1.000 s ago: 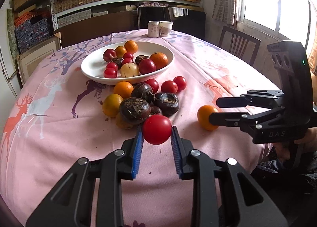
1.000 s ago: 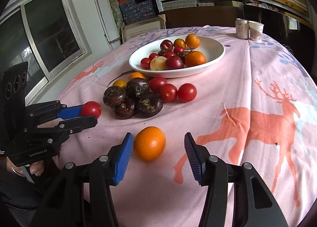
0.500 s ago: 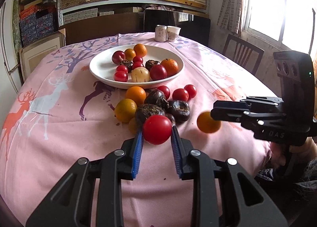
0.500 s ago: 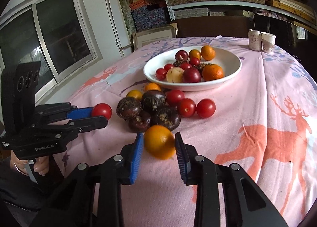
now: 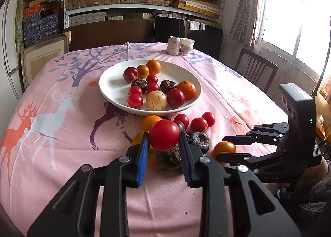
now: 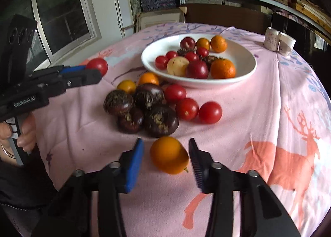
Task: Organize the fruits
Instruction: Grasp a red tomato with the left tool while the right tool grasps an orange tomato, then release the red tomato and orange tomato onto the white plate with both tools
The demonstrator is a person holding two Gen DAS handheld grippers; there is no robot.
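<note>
My left gripper (image 5: pixel 164 142) is shut on a red tomato (image 5: pixel 164 135) and holds it above the pile of loose fruit; the tomato also shows in the right wrist view (image 6: pixel 97 65). My right gripper (image 6: pixel 165 154) stands with its jaws apart around a small orange (image 6: pixel 168 154), with gaps on both sides; the orange looks blurred. It shows in the left wrist view (image 5: pixel 224 148) between the right gripper's fingers. A white plate (image 5: pixel 111 90) holding several fruits sits mid-table.
Loose dark fruits (image 6: pixel 149 108), red tomatoes (image 6: pixel 196 108) and oranges (image 6: pixel 148 79) lie in front of the plate (image 6: pixel 246 59). A can (image 5: pixel 173 45) and paper cup (image 5: pixel 187 46) stand at the far edge. A chair (image 5: pixel 255 70) stands to the right.
Both grippers rose and moved toward the plate. The right gripper closed on the orange half a second ago; now its jaws are apart again and the orange sits loose between them.
</note>
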